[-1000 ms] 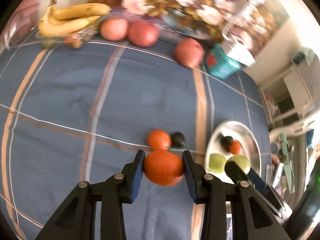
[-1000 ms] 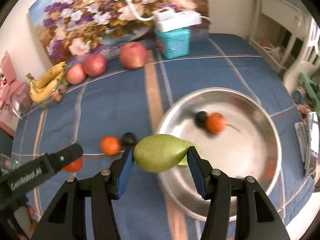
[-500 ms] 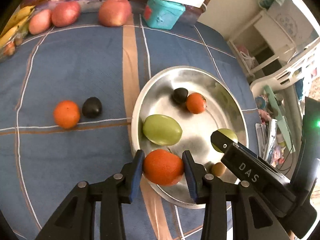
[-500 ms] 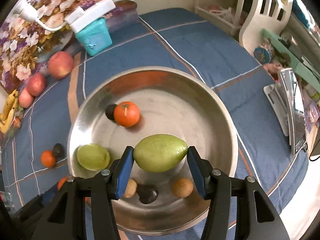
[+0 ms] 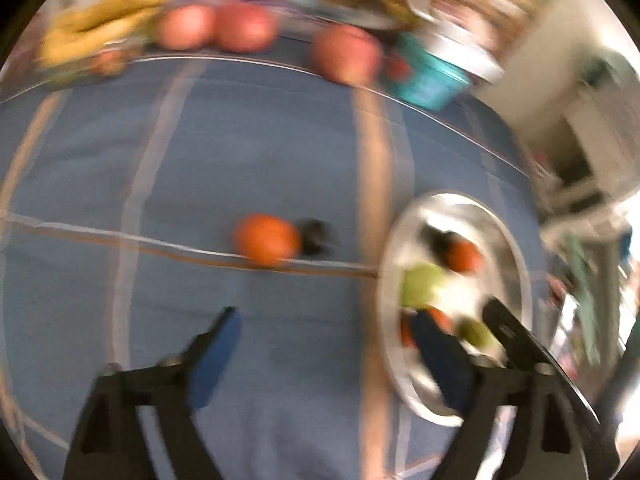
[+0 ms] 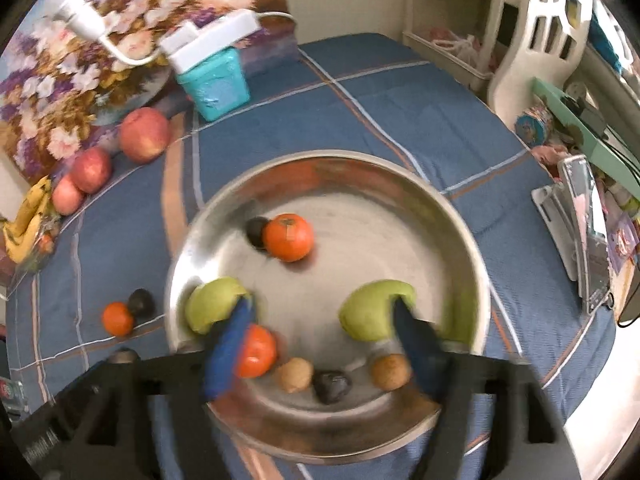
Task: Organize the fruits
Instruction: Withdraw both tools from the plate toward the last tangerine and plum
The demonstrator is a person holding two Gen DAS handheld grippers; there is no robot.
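The steel bowl [image 6: 460, 216] holds two oranges [image 6: 289, 237], two green fruits [image 6: 370, 312], two dark fruits and two small brown ones. Both the left gripper [image 5: 332, 356] and the right gripper [image 6: 324, 344] stand wide apart and hold nothing. One orange [image 5: 267, 239] and a dark fruit [image 5: 316, 236] lie on the blue cloth [image 5: 240, 140] beside the bowl.

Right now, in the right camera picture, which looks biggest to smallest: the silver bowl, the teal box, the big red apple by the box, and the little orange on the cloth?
1. silver bowl
2. teal box
3. red apple
4. little orange

The bowl sits nearest the camera, so it looks extra big.

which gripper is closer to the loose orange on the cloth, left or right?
Left. The left gripper is open over the cloth just short of the orange; the right gripper is over the bowl.
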